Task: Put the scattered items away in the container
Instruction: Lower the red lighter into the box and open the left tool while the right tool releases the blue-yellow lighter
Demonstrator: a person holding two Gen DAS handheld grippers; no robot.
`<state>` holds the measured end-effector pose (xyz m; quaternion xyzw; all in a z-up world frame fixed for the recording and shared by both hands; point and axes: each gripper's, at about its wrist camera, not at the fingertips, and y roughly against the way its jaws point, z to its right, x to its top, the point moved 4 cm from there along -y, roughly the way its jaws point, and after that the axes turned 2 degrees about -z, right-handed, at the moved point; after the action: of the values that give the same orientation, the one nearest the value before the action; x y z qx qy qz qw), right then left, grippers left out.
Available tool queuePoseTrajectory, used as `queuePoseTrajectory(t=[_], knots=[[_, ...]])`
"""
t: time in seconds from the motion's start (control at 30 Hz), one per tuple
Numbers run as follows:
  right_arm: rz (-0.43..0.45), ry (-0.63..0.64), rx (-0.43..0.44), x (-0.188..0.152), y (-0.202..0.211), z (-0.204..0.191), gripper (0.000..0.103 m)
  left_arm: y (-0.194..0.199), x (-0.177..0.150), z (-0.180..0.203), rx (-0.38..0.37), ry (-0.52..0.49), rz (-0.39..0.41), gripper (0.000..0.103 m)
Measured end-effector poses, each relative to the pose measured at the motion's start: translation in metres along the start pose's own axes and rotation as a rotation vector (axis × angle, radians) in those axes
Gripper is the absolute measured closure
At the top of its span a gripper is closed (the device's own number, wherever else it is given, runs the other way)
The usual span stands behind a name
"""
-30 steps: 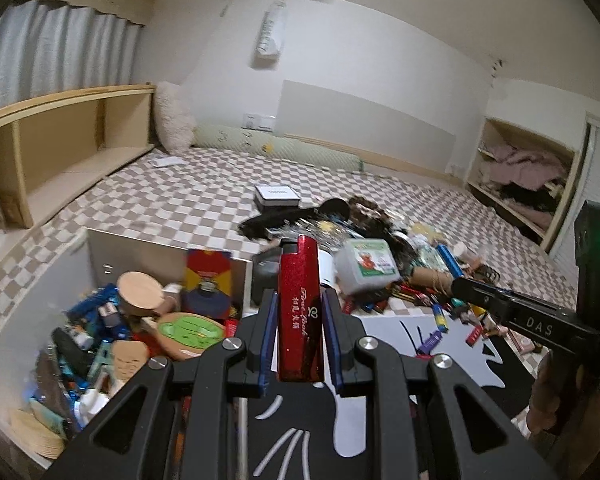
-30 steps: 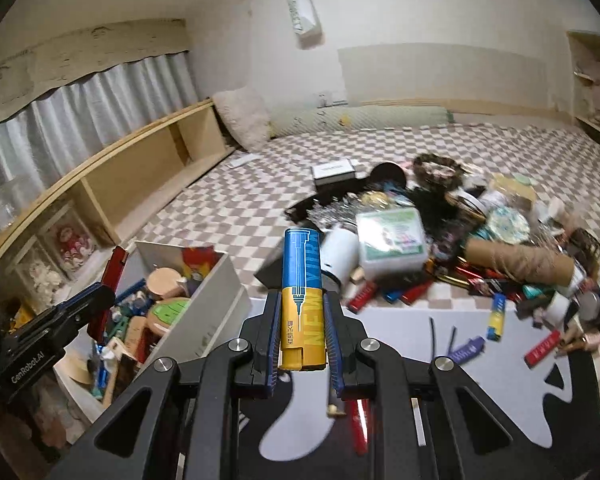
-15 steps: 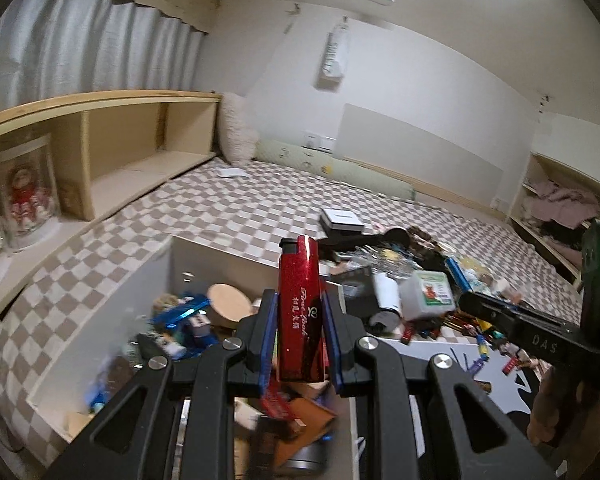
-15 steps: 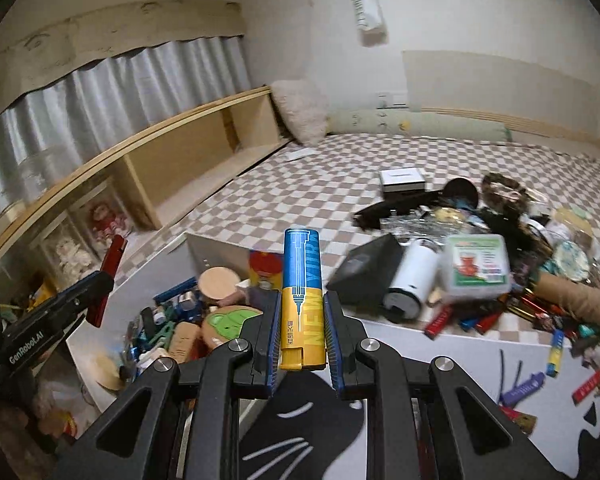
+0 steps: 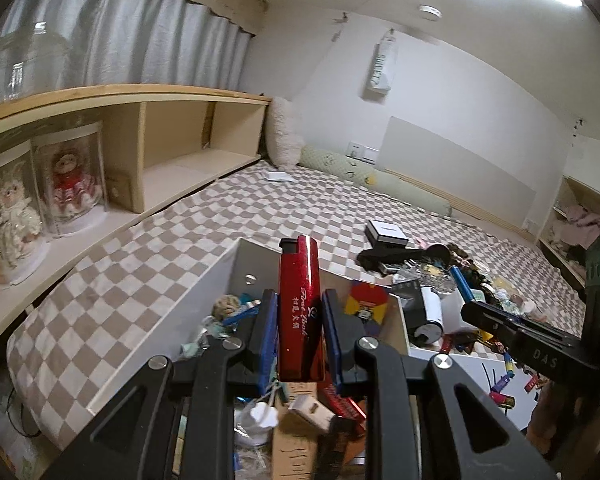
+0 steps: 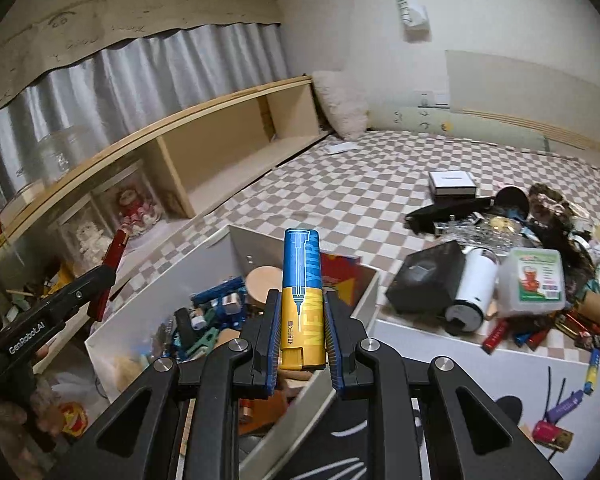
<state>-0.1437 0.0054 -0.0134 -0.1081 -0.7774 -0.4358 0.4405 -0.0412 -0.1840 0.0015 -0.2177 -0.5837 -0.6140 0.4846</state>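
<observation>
Left claw [image 5: 299, 332] clamped on red lighter [image 5: 300, 312], right claw [image 6: 301, 334] on blue-yellow lighter [image 6: 302, 300], both above white box [image 6: 364, 300]. Light, rigid, slick plastic; gripped mid-body, likely secure.

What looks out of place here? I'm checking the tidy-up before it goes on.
A heap of scattered items still litters the checkered cover; a white tumbler lies tipped on its side beside the white box.
</observation>
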Motion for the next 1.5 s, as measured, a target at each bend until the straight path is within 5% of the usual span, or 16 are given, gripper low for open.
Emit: queuePoseTrajectory(t=[0.87,1.17,1.5], knots=[[-0.128,0.033,0.051,-0.021,-0.048,-0.042,0.081,-0.027,-0.02,-0.04,0.095,0.034,-0.107,0.081],[-0.152,0.027,0.054,-0.025,-0.056,-0.045,0.081,-0.045,-0.034,-0.042,0.086,0.036,-0.179,0.081],[-0.161,0.028,0.069,-0.025,-0.06,-0.051,0.081,-0.041,-0.03,-0.041,0.06,0.05,-0.154,0.081]])
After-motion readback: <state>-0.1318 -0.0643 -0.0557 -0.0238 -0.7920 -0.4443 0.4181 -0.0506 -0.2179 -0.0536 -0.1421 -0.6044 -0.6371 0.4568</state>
